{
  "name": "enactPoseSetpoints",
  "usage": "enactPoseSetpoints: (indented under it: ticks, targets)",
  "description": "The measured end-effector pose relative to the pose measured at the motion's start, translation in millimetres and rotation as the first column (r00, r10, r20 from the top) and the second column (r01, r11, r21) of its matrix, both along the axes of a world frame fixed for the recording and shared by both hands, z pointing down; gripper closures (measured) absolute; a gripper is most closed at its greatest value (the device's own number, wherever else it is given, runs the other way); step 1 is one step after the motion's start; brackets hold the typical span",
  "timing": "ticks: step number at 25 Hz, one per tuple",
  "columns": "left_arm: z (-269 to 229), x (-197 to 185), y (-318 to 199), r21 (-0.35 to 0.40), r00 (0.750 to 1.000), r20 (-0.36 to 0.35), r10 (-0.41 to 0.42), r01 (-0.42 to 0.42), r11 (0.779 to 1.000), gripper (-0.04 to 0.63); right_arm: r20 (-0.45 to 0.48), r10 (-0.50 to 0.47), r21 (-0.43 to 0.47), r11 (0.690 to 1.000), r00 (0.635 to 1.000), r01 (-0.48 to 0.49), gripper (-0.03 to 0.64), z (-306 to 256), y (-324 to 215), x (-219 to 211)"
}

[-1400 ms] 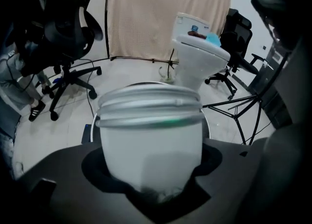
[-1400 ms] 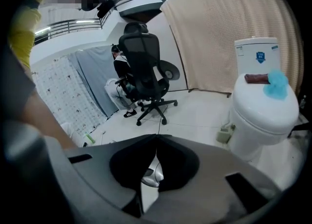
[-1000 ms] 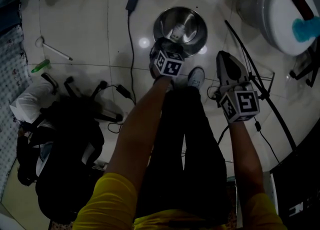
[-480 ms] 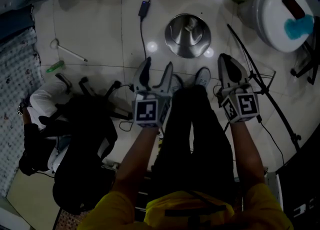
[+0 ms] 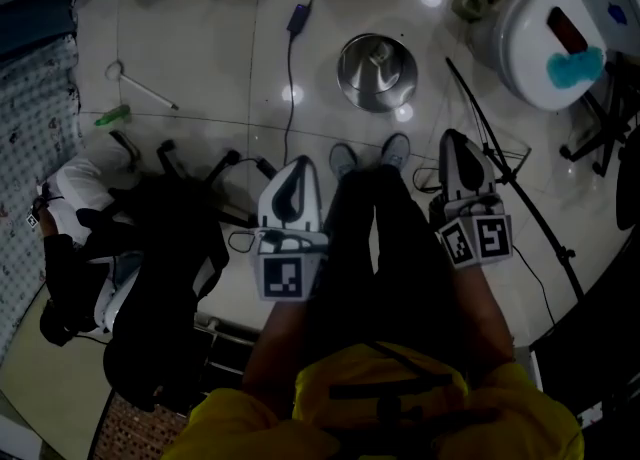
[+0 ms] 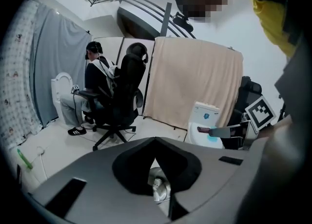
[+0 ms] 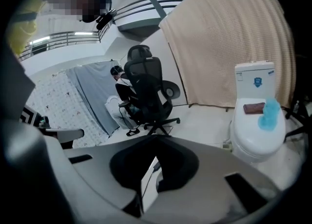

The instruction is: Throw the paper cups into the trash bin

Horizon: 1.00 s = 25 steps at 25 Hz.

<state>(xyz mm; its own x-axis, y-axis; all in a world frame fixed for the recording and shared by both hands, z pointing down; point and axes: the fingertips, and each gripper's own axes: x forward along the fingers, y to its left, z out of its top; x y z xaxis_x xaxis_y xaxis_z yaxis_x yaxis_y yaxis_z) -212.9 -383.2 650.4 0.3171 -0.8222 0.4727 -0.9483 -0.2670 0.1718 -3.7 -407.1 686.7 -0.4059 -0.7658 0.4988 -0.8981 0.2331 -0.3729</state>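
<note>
The round metal trash bin stands on the tiled floor just beyond the person's shoes. A pale paper cup lies inside it, seen through the gap behind the left jaws. My left gripper hangs at the person's left knee, short of the bin, shut with nothing in it. In the left gripper view the jaws meet at their tips. My right gripper is held by the right knee, also shut and empty. Its own view shows only floor and a cable.
A white toilet with a teal cloth on its lid stands at the far right. A black office chair and a seated person are at the left. Cables and a stand's legs cross the floor. A beige curtain hangs behind.
The left gripper has drawn back from over the bin toward the body, and its jaws have gone from open to shut. The right gripper has barely moved.
</note>
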Motion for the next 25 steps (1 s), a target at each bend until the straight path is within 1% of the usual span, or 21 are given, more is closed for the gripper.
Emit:
enactPoseSetpoints:
  ticks: [3, 6, 8, 10, 13, 15, 21, 25]
  targets:
    - [-14, -3, 8, -0.012, 1.000, 0.003, 0.026, -0.026, 1.000, 0.598, -0.019, -0.017, -0.003, 1.000, 1.000, 0.017, 0.612, -24, 8, -2]
    - [-6, -12, 9, -0.037, 0.999, 0.034, 0.041, -0.039, 0.999, 0.598, -0.029, -0.034, -0.001, 0.999, 0.999, 0.034, 0.612, -29, 3, -8]
    - [-1, -17, -1, -0.013, 0.999, 0.033, 0.026, -0.026, 1.000, 0.598, -0.019, -0.031, 0.012, 0.999, 0.999, 0.031, 0.613, -23, -7, -11]
    - [-1, -16, -5, 0.009, 1.000, 0.016, 0.003, -0.004, 1.000, 0.598, -0.014, -0.033, 0.010, 0.999, 0.999, 0.033, 0.614, -22, -8, -12]
    - [-6, -11, 2, 0.003, 1.000, -0.019, -0.018, 0.019, 1.000, 0.597, -0.004, -0.043, 0.010, 0.999, 0.999, 0.043, 0.614, -31, 0, -12]
    - [-9, -10, 2, 0.008, 0.999, -0.028, -0.020, 0.020, 1.000, 0.597, -0.004, -0.049, 0.019, 0.999, 0.999, 0.049, 0.614, -34, 1, -12]
    - [-4, -7, 5, -0.009, 1.000, -0.021, -0.007, 0.006, 1.000, 0.597, 0.002, -0.057, 0.001, 0.998, 0.998, 0.057, 0.614, -30, 7, -15]
    - [-4, -9, 2, 0.010, 1.000, 0.001, 0.000, 0.000, 1.000, 0.597, 0.011, -0.073, 0.008, 0.997, 0.997, 0.073, 0.614, -27, 6, -21]
